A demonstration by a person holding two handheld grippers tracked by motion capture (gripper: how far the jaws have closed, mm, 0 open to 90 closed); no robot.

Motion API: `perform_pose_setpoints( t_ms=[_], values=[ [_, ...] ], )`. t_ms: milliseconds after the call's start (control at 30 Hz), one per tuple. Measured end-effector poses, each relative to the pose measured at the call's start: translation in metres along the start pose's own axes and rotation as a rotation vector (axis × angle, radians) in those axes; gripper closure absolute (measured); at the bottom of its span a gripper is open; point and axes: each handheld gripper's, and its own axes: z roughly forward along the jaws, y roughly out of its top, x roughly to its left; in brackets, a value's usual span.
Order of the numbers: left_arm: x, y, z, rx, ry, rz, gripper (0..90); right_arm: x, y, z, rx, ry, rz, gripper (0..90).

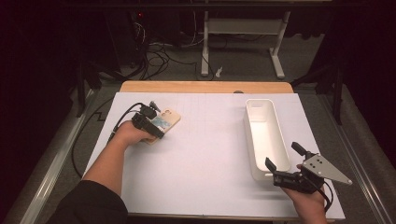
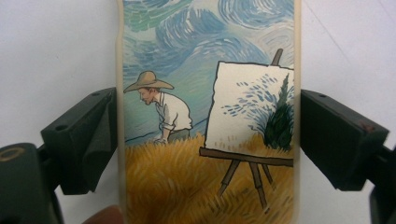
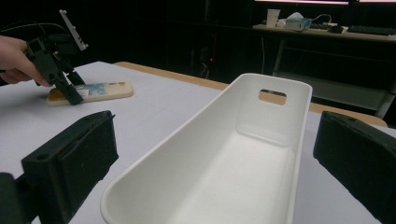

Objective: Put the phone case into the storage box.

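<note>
Left gripper view: painted phone case [image 2: 208,112] lies flat between the two black jaws. Print is a straw-hatted figure, an easel and a wheat field under a swirled blue sky. The left jaw's pad sits against the case's long edge. At the right jaw I can't tell touching from a hair off. No firm pinch visible, so I read the jaws as spread around the case, not clamped.

High view adds placement: the case [image 1: 164,124] lies on the white sheet [image 1: 205,140] near the tabletop's left edge, back half. The left gripper [image 1: 150,126] comes in over the case's near end, hand wrapped round the body, forearm running up from the bottom left corner, cable looping off the left edge.

Right gripper view: its own jaws stand wide apart astride the near end of the white bin [image 3: 224,168], neither pad touching it. The bin is long and open-topped, with a handle slot in the far end wall. The same view shows the left gripper [image 3: 70,91] tilted down onto the case [image 3: 100,91] from the side.

High view: right gripper [image 1: 285,161] is at the front right, just beside the bin's [image 1: 264,133] near end, grey three-cornered plate on top, hand gripping from below.

Around: wooden tabletop edge [image 1: 205,87] at the back, table legs and floor cables beyond.
</note>
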Motion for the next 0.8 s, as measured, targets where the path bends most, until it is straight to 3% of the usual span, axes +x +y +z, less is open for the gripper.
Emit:
perform_pose_setpoints(
  t_ms=[433, 633, 800],
  values=[
    [-0.003, -0.002, -0.007, -0.024, -0.006, 0.022, 12.9, -0.001, 0.0, 0.0, -0.004, -0.005, 0.004, 0.3],
    [-0.006, 0.001, -0.018, -0.058, -0.051, -0.004, 12.9, 0.0, 0.001, -0.001, -0.006, -0.006, 0.002, 0.3],
    [-0.01, -0.001, -0.029, -0.099, -0.08, 0.0, 12.8, 0.0, 0.0, 0.0, -0.003, -0.006, 0.003, 0.3]
  ],
)
